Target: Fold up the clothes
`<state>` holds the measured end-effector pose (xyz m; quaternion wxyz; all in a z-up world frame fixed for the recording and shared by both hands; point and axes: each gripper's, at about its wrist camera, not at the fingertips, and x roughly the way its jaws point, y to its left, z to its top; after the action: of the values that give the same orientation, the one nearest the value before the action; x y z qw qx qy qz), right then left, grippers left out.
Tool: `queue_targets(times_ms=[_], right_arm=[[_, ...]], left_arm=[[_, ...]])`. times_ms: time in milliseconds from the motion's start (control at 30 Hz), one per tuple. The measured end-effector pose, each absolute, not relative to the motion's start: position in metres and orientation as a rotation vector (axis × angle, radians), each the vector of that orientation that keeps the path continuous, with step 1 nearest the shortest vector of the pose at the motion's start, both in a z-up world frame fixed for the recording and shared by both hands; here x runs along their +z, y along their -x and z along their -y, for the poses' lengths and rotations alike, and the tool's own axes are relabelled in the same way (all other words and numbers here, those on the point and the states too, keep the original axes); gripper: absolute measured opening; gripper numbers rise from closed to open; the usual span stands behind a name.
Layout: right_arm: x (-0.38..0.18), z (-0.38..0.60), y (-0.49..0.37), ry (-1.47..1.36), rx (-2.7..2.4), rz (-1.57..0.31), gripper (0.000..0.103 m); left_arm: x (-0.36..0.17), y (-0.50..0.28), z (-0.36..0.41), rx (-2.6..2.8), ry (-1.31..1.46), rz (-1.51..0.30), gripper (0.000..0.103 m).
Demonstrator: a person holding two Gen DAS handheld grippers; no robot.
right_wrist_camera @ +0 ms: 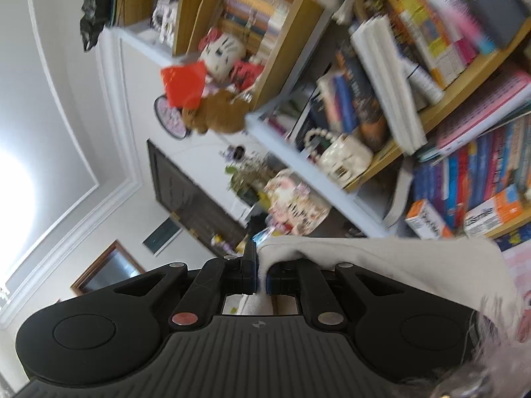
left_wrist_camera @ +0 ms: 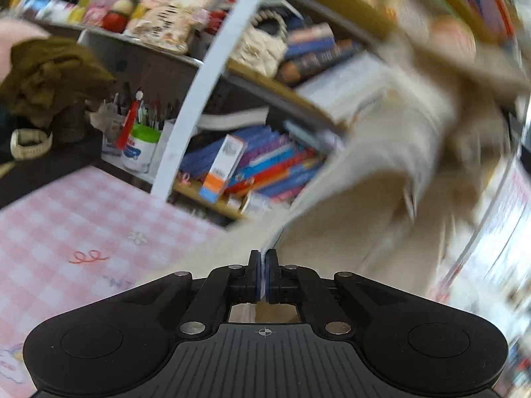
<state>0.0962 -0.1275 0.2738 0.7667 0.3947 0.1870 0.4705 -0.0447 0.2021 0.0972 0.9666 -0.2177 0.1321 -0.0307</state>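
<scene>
A cream garment [left_wrist_camera: 381,172] hangs blurred in the air at the right of the left wrist view, above a pink checked cloth [left_wrist_camera: 66,232]. My left gripper [left_wrist_camera: 264,258] is shut on an edge of this garment, which rises from between the pads. In the right wrist view the same cream garment [right_wrist_camera: 381,258] drapes to the right over the gripper body. My right gripper [right_wrist_camera: 262,262] is shut on its bunched edge and is tilted up toward the shelves and ceiling.
Bookshelves [left_wrist_camera: 265,165] packed with books, toys and a pen pot [left_wrist_camera: 141,146] stand just behind the pink cloth. An olive-brown garment [left_wrist_camera: 49,73] lies heaped at the far left. A white shelf post [left_wrist_camera: 205,76] runs up the middle.
</scene>
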Motion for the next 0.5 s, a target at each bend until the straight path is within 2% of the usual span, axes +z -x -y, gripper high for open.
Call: queue_targets(times_ms=[267, 500], right_arm=[[0.279, 0.153, -0.048, -0.84, 1.126, -0.405, 0.006], [0.303, 0.143, -0.004, -0.815, 1.405, -0.341, 0.006]], left_arm=[[0.168, 0.061, -0.26, 0.082, 0.517, 0.027, 0.0], [0.292, 0.066, -0.271, 0.054, 0.464, 0.42, 0.0]])
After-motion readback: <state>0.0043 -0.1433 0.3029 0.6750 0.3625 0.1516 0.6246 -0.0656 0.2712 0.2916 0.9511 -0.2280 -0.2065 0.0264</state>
